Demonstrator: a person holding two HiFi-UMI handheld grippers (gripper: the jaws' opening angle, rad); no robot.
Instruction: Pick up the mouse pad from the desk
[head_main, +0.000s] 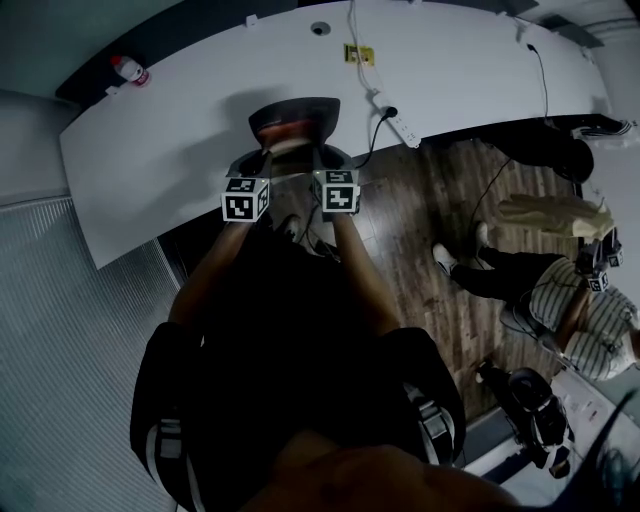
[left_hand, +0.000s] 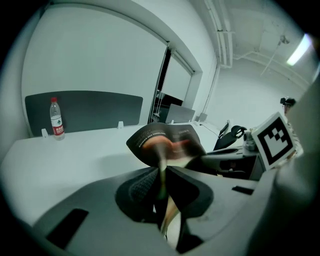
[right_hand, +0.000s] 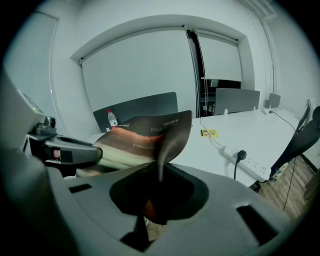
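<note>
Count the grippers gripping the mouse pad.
2. The left gripper pinches the mouse pad on its left side; the right gripper pinches its right side. Neither is hidden.

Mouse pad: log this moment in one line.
mouse pad: held above desk | left gripper: shut on it | right gripper: shut on it

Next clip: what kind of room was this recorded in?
Most likely an open-plan office. A long white desk has a dark divider panel along its back edge. A power strip with a cable plugged in lies on it.
</note>
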